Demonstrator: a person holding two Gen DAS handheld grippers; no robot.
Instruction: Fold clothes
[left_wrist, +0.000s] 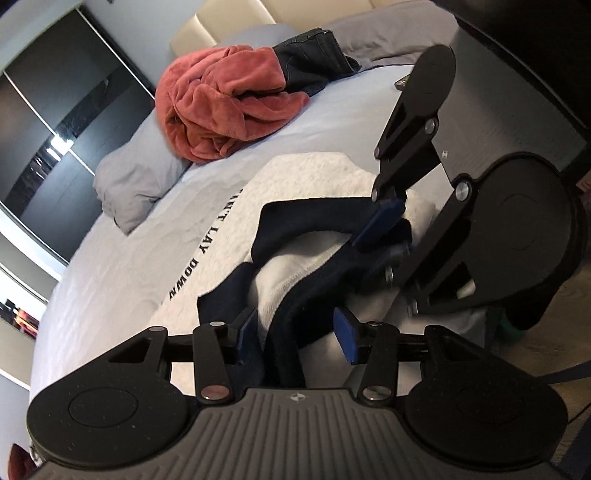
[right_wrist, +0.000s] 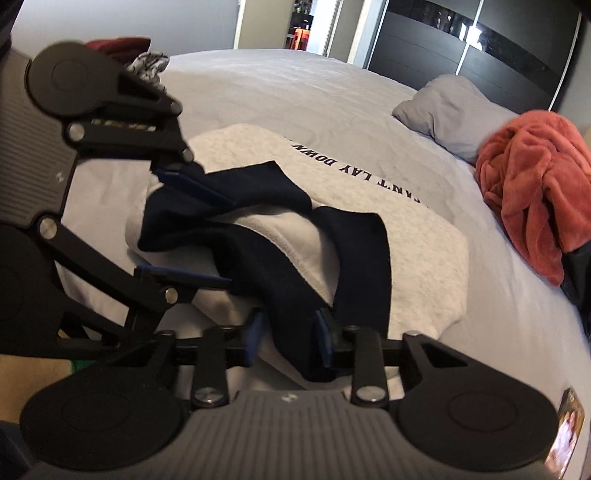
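Navy fabric, a dark garment (right_wrist: 266, 236), lies crumpled across a white fleece piece (right_wrist: 413, 243) on the bed (right_wrist: 295, 96), not yet folded. Your right hand-held gripper (right_wrist: 290, 334) pinches one end of it at the near edge. Your left hand-held gripper (left_wrist: 295, 332) stands part-open, with the cloth running between its pads but not clamped. A coral fleece garment (left_wrist: 225, 99) and dark jeans (left_wrist: 317, 55) wait in a heap, so most of the folding looks left.
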